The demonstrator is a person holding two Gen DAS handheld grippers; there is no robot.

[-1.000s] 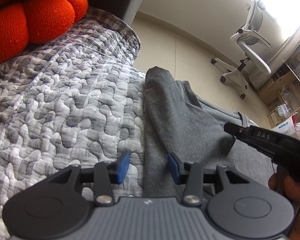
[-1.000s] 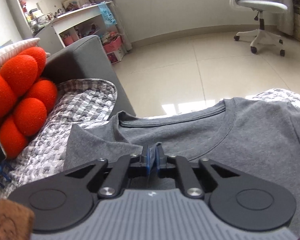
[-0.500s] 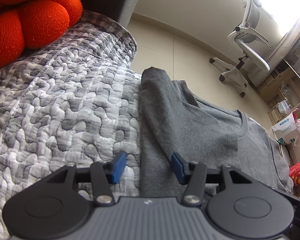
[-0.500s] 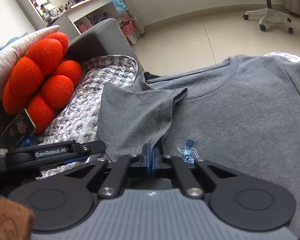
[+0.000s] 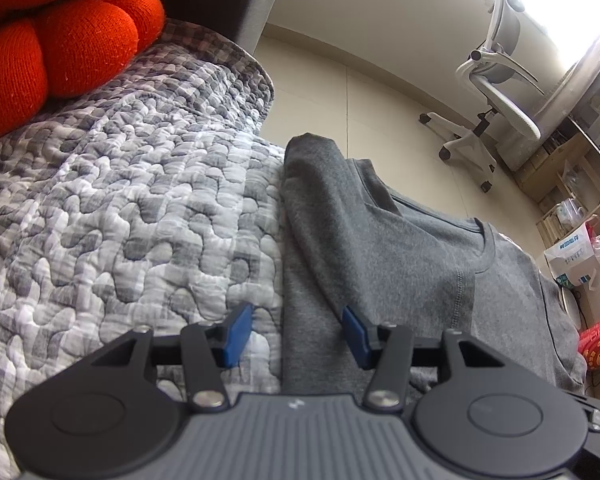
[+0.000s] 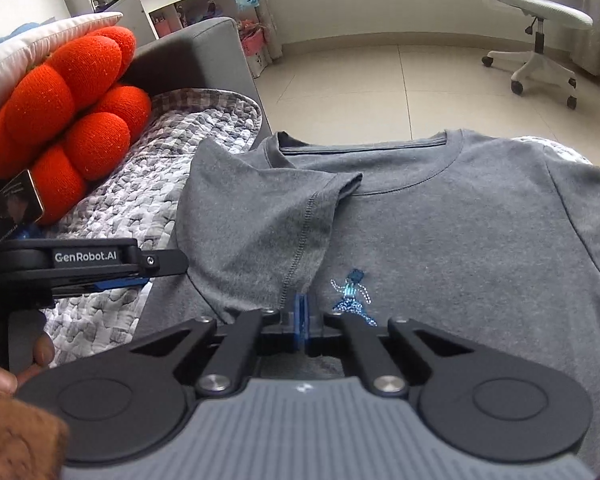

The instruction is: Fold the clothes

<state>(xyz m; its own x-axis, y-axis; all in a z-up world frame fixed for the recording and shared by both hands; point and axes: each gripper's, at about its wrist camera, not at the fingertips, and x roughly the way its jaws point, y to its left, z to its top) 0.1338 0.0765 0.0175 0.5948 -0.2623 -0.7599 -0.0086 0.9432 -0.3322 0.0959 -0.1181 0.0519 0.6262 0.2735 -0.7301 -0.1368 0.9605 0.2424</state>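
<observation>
A grey T-shirt (image 6: 480, 232) with a small blue figure print lies face up on a quilted cover. Its left sleeve (image 6: 260, 232) is folded inward over the chest and narrows to a point at my right gripper (image 6: 302, 312). That gripper is shut on the sleeve's tip. My left gripper (image 5: 296, 332) is open, and its blue pads (image 5: 236, 330) stand on either side of the T-shirt's (image 5: 380, 248) folded left edge, low over the cloth. In the right wrist view the left gripper (image 6: 168, 268) shows side-on beside that edge.
The grey-and-white quilted cover (image 5: 120, 208) spreads left of the shirt. An orange knotted cushion (image 6: 72, 112) and a grey sofa arm (image 6: 204, 52) stand behind it. A hand (image 6: 4, 372) holds the left gripper. Beyond the sofa edge are tiled floor, a white office chair (image 6: 540, 20) and shelves.
My right gripper has drawn the sleeve across onto the shirt's chest and toward me, leaving the left wrist view. The left gripper has stayed put, its jaws slightly wider.
</observation>
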